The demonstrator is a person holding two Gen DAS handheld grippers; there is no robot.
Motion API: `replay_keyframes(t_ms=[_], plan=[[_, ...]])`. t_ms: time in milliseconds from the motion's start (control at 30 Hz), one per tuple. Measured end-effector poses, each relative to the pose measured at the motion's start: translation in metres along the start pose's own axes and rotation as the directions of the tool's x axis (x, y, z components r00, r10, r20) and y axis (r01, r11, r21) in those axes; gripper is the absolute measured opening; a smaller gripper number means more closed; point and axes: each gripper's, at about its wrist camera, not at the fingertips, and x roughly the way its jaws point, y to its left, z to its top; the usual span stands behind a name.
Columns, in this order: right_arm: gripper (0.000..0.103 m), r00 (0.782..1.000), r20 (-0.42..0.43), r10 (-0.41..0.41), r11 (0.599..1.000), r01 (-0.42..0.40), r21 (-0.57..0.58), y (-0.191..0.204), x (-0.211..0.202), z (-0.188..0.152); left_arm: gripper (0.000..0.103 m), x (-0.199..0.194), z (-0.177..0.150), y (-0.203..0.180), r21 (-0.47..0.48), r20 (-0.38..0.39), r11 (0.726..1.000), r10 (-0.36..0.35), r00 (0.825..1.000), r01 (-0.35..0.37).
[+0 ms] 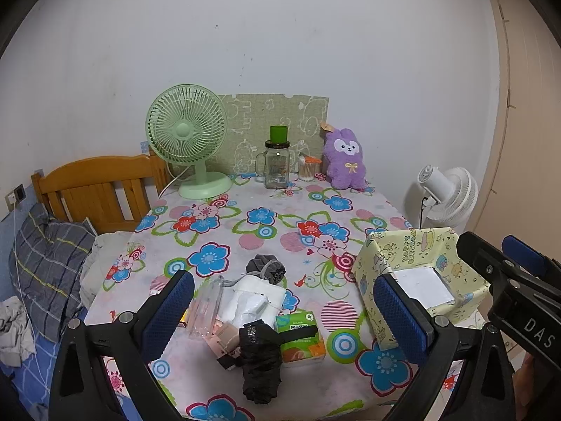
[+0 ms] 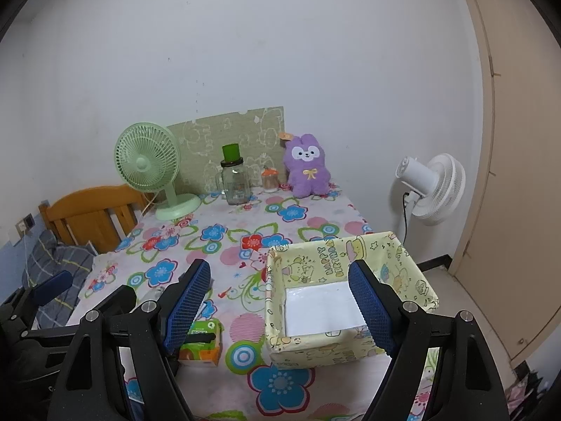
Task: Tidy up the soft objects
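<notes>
A pile of small things lies on the floral tablecloth [image 1: 245, 231] in front of my open left gripper [image 1: 284, 310]: a black cloth bundle [image 1: 259, 361], a green tissue pack [image 1: 303, 336], a white pouch [image 1: 254, 301], a clear plastic case [image 1: 207, 307] and a grey rolled sock [image 1: 266, 268]. A yellow cartoon-print box [image 1: 413, 252] stands to the right, empty with a white bottom. My right gripper [image 2: 280, 310] is open above the box's [image 2: 350, 249] near left corner. The tissue pack [image 2: 203, 342] shows beside its left finger. A purple plush bunny [image 1: 343, 159] sits at the table's back.
At the back stand a green desk fan [image 1: 189, 140], a glass jar with a green lid [image 1: 277, 165], a small toothpick jar [image 1: 308, 170] and a green patterned board [image 1: 273, 129]. A wooden bed headboard [image 1: 94, 189] and pillow [image 1: 49, 266] are at left. A white floor fan [image 1: 448, 193] stands at right.
</notes>
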Motion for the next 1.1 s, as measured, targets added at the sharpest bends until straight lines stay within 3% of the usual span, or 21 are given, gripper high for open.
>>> replay_keyframes(t_ms=[500,767,1100], plan=[[0.083,0.998,-0.025,0.063,0.998,-0.063,0.005,0.012,0.025,-0.011,0.099,0.018,-0.015,0.005,0.022,-0.020,1.000,0.007,1.000,-0.006],[0.083,0.993,-0.066,0.099,0.995,-0.099,0.004,0.029,0.041,-0.028,0.099,0.030,-0.027,0.013,0.026,-0.066,1.000,-0.008,0.998,0.010],[0.083,0.985,-0.125,0.117,0.992,-0.122,-0.038,0.053,0.061,-0.046,0.093,0.052,-0.051,0.028,0.002,-0.150,1.000,0.021,0.988,-0.021]])
